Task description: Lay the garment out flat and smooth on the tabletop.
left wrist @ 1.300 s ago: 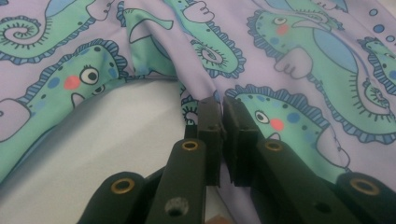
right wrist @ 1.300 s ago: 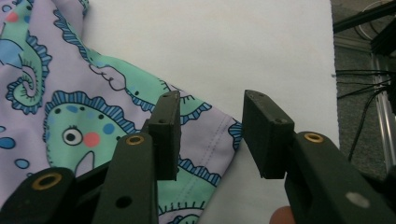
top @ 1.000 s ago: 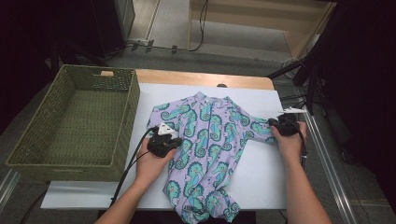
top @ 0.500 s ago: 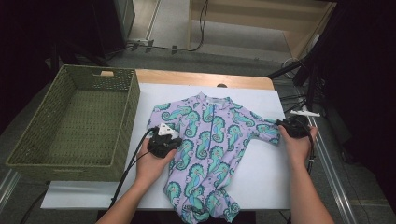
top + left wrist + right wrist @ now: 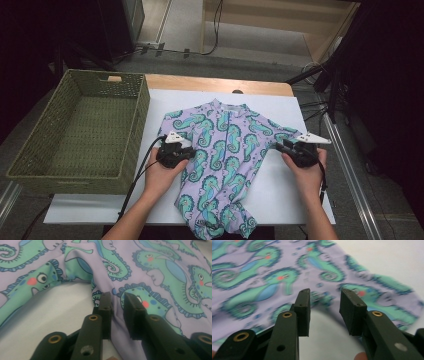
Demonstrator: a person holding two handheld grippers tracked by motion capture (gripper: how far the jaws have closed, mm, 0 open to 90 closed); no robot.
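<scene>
A purple child's one-piece suit (image 5: 225, 150) printed with green seahorses lies spread flat on the white table cover (image 5: 285, 200), neck at the far side, legs hanging over the near edge. My left gripper (image 5: 188, 154) sits at the suit's left side by the armpit. In the left gripper view its jaws stand narrowly apart with a raised fold of the purple fabric (image 5: 117, 322) pinched between them. My right gripper (image 5: 281, 148) hovers at the right sleeve's (image 5: 282, 135) lower edge. In the right gripper view it (image 5: 324, 293) is open, with bare table cover (image 5: 329, 340) between its jaws.
A large green woven basket (image 5: 142, 115) stands on the table to the left of the suit, close to my left hand. A strip of wooden tabletop (image 5: 210, 84) shows behind the cover. Metal rails (image 5: 350, 175) and cables run along the right.
The right gripper drew the right sleeve outward, then let it go and came back in toward the suit. The sleeve now lies flat. The left gripper stayed put.
</scene>
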